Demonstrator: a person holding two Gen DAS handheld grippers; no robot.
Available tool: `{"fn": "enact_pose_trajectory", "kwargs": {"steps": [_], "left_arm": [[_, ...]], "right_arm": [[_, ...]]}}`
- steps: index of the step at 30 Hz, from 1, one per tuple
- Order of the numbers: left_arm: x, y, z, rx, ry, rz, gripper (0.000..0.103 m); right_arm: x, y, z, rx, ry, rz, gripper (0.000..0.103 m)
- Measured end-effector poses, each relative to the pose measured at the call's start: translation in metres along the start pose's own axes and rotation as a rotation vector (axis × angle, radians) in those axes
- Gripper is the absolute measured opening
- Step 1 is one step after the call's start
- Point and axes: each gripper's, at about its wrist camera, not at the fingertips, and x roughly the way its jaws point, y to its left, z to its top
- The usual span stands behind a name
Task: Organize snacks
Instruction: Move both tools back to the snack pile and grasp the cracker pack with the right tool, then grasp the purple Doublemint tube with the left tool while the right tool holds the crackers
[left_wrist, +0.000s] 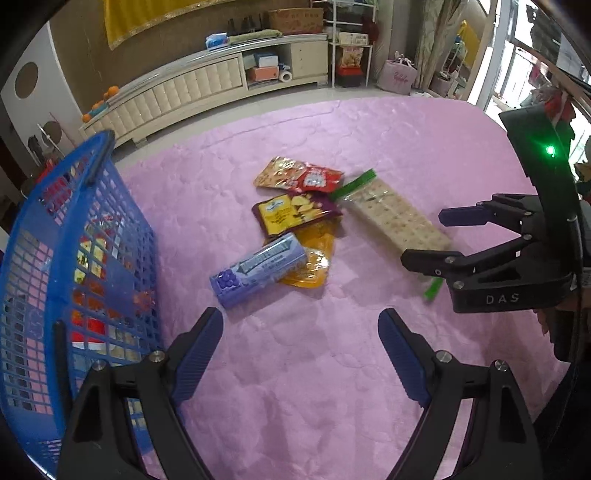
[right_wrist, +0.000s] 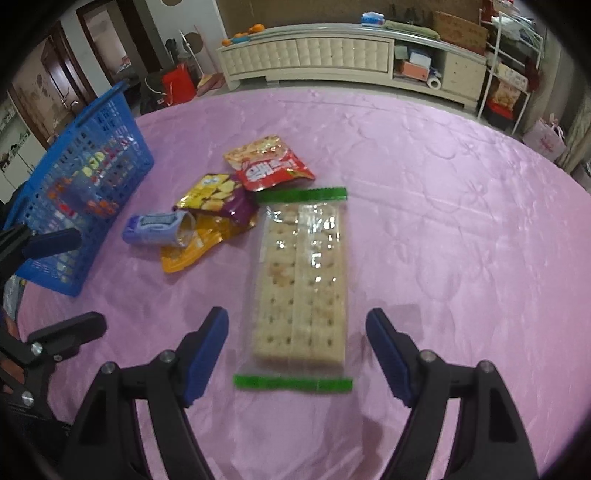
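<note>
1. Our right gripper (right_wrist: 297, 360) stands spread and empty, its fingers flanking the near end of the cracker pack (right_wrist: 301, 284) at twelve o'clock.
2. Our left gripper (left_wrist: 300, 356) is likewise wide and empty; the purple gum box (left_wrist: 258, 271) lies at eleven o'clock.
3. The blue basket (left_wrist: 44, 236) sits at nine o'clock, already holding snacks.
4. Risk, we judge: clamping could crack the crackers, or slip on the slick wrapper.

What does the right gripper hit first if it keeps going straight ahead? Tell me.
Most likely the cracker pack: it lies lengthwise between the open right gripper fingers, directly ahead on the pink cloth. Nothing else shows in between, though depth is unclear.
</note>
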Motion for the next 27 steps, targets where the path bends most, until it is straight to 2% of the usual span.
{"fn": "enact_pose_trajectory", "kwargs": {"steps": [5,6,8,9,17,20,27], "left_arm": [[0.007,0.011,0.003,-0.027,-0.008,-0.008,0.084],[0.008,0.011,0.004,-0.026,-0.012,-0.012,0.084],[0.011,0.011,0.006,-0.017,-0.028,0.007,0.084],[0.013,0.011,0.008,-0.013,-0.033,0.017,0.084],[0.03,0.015,0.031,-0.008,-0.033,0.027,0.084],[0.036,0.018,0.04,-0.016,-0.037,0.066,0.085],[0.066,0.031,0.045,-0.041,0.11,-0.015,0.084]], "right_arm": [[0.009,0.008,0.007,-0.041,-0.013,0.008,0.078],[0.01,0.011,0.007,-0.048,-0.015,0.005,0.075],[0.011,0.014,0.005,-0.071,-0.034,-0.041,0.062],[0.01,0.014,0.004,-0.077,-0.037,-0.052,0.059],[0.002,-0.005,0.001,-0.015,-0.037,-0.031,0.059],[-0.001,-0.016,-0.001,0.026,-0.044,-0.038,0.059],[-0.007,-0.026,-0.004,0.072,-0.052,-0.025,0.059]]}}
